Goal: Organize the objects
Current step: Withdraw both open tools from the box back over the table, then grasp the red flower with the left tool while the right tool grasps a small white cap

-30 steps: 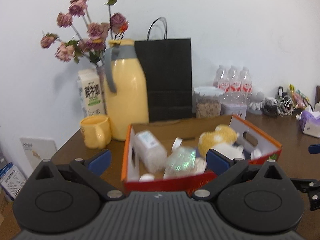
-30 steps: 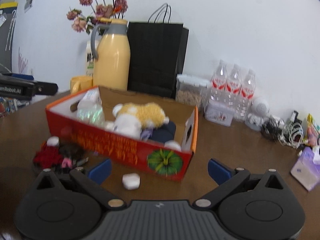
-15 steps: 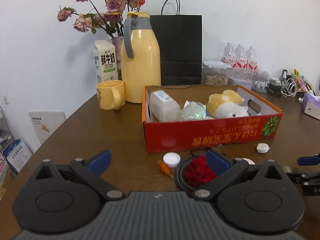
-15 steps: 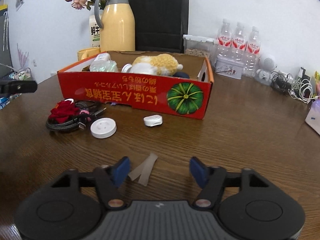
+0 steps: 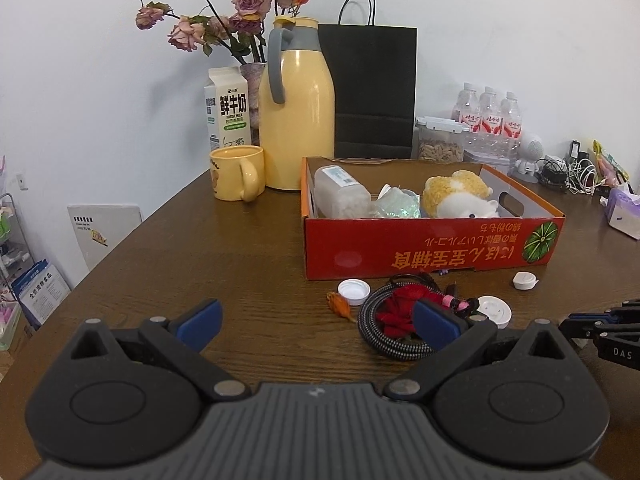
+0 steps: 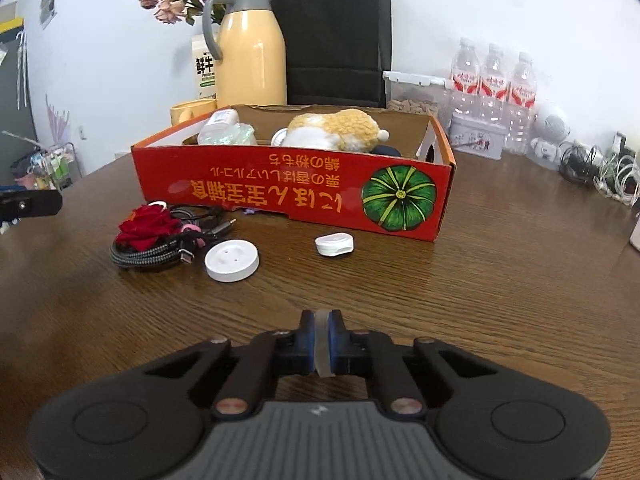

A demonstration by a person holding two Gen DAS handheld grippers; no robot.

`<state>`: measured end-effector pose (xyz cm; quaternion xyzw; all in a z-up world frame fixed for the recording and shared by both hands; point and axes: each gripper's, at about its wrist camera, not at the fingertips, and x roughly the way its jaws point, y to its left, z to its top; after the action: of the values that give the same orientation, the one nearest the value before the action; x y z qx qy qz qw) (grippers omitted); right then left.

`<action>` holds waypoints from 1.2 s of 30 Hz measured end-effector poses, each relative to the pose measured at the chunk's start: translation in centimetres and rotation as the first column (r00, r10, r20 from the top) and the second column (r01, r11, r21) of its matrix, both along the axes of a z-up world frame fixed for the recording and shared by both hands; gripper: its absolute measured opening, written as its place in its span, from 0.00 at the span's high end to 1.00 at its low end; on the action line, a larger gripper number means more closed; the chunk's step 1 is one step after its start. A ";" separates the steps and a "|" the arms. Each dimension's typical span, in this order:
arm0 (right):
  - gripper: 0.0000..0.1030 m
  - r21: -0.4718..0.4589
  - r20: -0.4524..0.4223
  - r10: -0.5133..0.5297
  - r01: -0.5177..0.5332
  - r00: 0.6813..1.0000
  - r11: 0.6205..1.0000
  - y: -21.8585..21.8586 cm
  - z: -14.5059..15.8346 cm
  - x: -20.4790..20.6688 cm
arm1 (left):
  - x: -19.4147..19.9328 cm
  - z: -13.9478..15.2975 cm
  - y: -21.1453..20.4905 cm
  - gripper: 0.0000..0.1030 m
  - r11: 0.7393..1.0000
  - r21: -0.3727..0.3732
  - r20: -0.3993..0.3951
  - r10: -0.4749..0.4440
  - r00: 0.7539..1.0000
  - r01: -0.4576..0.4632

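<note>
Just in front of the red box [image 6: 294,188], on the worktop [image 6: 500,280], your right gripper [image 6: 321,342] has just closed; its fingers pinch a thin, pale translucent strip [image 6: 322,344]. Pickup step; next, lift and carry it over the box wall. Left gripper [image 5: 316,322] fingers spread, empty, near the cable coil [image 5: 374,330].

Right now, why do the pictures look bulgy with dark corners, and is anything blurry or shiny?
Left wrist view: fisheye bends the wall and darkens the corners; the yellow jug carries a soft highlight, and everything is sharp. Right wrist view: the same curving, with the table grain bowed, a faint sheen on the red box front, and no motion blur.
</note>
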<state>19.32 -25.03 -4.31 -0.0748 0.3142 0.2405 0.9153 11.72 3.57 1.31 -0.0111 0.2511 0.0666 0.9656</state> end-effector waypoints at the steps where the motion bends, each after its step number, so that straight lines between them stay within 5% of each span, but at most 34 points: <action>1: 0.95 0.001 0.004 -0.001 0.001 1.000 1.000 0.0 0.0 -0.1 | -0.1 0.0 0.0 0.00 1.000 0.001 0.001 0.002 1.000 -0.002; 13: 0.98 0.080 0.060 0.001 -0.005 0.998 0.997 -0.5 1.5 -0.7 | 0.8 -0.6 -0.9 0.00 1.000 -0.010 -0.017 -0.024 1.000 0.024; 24: 0.98 0.165 0.131 0.028 -0.049 0.991 0.985 1.1 3.4 -0.2 | 6.1 -2.7 -4.4 0.00 0.998 -0.009 -0.028 -0.058 0.998 0.058; 26: 0.98 0.178 0.140 0.028 -0.053 0.990 0.983 1.3 3.4 0.0 | 6.5 -3.3 -4.5 0.13 0.999 -0.027 -0.022 -0.047 0.999 0.046; 30: 0.98 0.173 0.155 0.012 -0.039 0.988 0.984 1.5 2.9 0.1 | 6.9 -4.3 -4.5 0.65 0.995 -0.062 -0.043 -0.085 0.996 0.082; 36: 0.98 0.172 0.156 0.022 -0.050 0.987 0.984 1.5 2.2 -0.3 | 6.0 -4.2 -4.9 0.71 0.991 -0.060 0.016 -0.121 0.992 0.122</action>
<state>19.05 -23.54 -2.10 -0.0179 0.2189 0.2773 0.9354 17.71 -1.35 -2.91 -0.0255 0.2475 -0.0002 0.9686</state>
